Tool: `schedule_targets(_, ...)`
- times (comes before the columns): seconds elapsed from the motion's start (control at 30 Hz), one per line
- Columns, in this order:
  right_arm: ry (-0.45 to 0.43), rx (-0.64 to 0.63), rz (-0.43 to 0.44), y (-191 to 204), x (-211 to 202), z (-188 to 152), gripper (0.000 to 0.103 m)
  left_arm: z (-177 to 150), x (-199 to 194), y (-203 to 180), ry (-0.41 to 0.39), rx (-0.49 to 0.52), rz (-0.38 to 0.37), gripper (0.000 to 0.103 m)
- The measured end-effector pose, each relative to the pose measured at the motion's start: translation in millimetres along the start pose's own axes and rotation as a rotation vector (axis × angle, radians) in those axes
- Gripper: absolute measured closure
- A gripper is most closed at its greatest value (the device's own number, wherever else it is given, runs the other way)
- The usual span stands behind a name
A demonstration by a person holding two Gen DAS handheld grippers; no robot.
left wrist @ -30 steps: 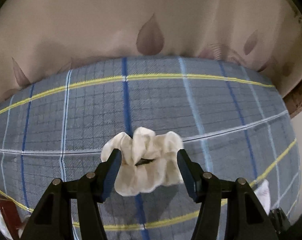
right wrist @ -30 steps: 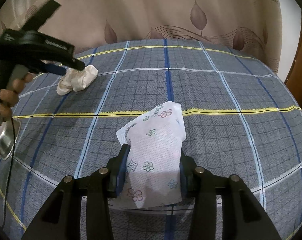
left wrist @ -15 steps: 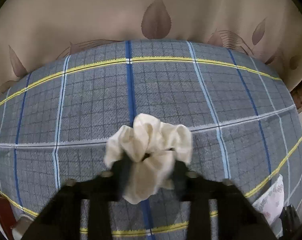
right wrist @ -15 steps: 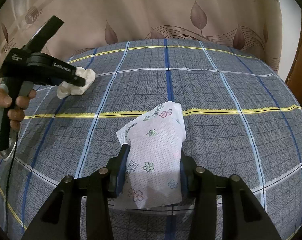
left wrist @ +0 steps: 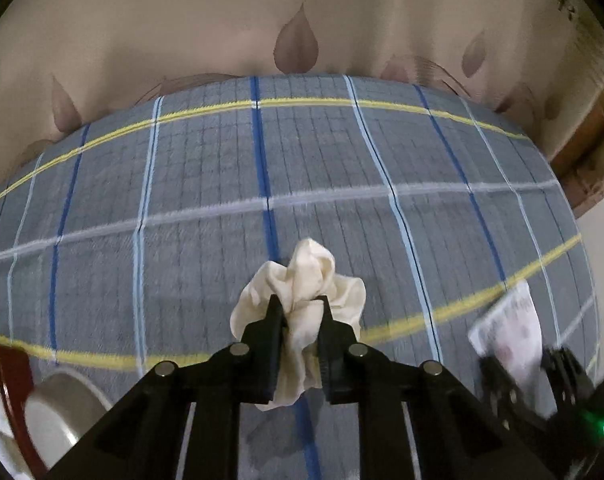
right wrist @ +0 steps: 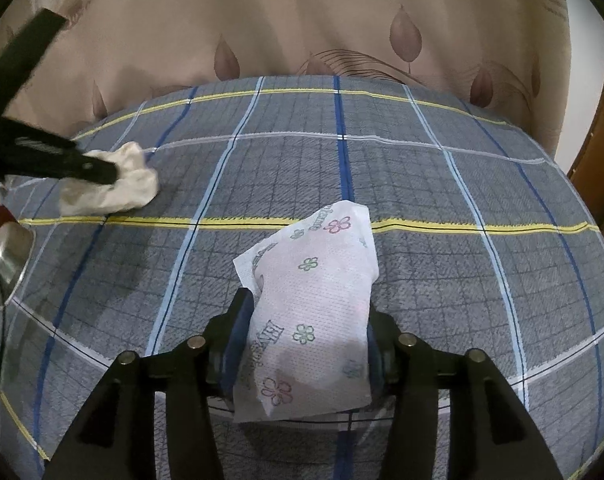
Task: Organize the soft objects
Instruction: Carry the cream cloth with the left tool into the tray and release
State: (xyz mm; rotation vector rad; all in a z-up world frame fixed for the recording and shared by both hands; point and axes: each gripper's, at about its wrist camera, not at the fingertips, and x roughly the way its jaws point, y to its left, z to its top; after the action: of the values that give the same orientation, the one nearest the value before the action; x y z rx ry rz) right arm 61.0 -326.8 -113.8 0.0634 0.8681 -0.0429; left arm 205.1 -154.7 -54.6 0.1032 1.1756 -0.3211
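My left gripper (left wrist: 298, 304) is shut on a crumpled cream cloth (left wrist: 305, 276) and holds it just above the grey plaid sheet (left wrist: 222, 184). The cloth also shows at the left of the right wrist view (right wrist: 130, 184), under the left gripper's black fingers (right wrist: 98, 168). My right gripper (right wrist: 307, 312) is shut on a white tissue pack with small flowers (right wrist: 317, 300), held low over the sheet (right wrist: 461, 220). The pack shows blurred at the right edge of the left wrist view (left wrist: 509, 328).
A metal bowl (left wrist: 62, 412) sits at the sheet's near left edge and also shows in the right wrist view (right wrist: 6, 264). A beige leaf-print curtain (right wrist: 302, 20) hangs behind the sheet. A wooden frame (left wrist: 589, 160) stands at the right.
My left gripper has shut on the cream cloth and lifted it back towards the near left. The right gripper has held still with the tissue pack.
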Motion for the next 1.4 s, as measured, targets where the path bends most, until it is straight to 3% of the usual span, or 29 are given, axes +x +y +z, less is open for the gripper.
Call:
schedule_targets(0.5,0.001,-0.023,-0.027,4.9,-0.7,0.6,0.056,-64.9,-56.6,17.8,-0.012,0.022,-0.051,0.094)
schedule_targets(0.93,0.001,-0.025,-0.031,5.6,-0.9,0.5,0.056,-77.6,-76.4,23.8,-0.004,0.017,-0.108,0.099)
schedule_targets(1.13,0.001,-0.024,-0.03,5.7,-0.7,0.2,0.056,-89.3,-65.4,17.7,0.008,0.059,-0.085,0.098)
schedule_targets(1.23,0.001,-0.024,-0.031,5.7,-0.7,0.2,0.056,-98.8,-52.0,14.3,0.033,0.074,-0.035,0.093)
schedule_targets(1.3,0.001,-0.024,-0.031,5.9,-0.7,0.2,0.056,-102.6,-42.6,13.9,0.057,0.084,-0.006,0.078)
schedule_targets(1.33,0.001,-0.024,-0.031,5.9,-0.7,0.2,0.056,-104.0,-40.4,14.8,0.058,0.081,-0.002,0.061)
schedule_targets(1.37,0.001,-0.024,-0.031,5.9,-0.7,0.2,0.056,-105.8,-37.5,16.3,0.06,0.08,-0.011,0.051)
schedule_targets(1.4,0.001,-0.024,-0.031,5.9,-0.7,0.2,0.056,-106.8,-36.3,17.4,0.059,0.075,-0.012,0.05)
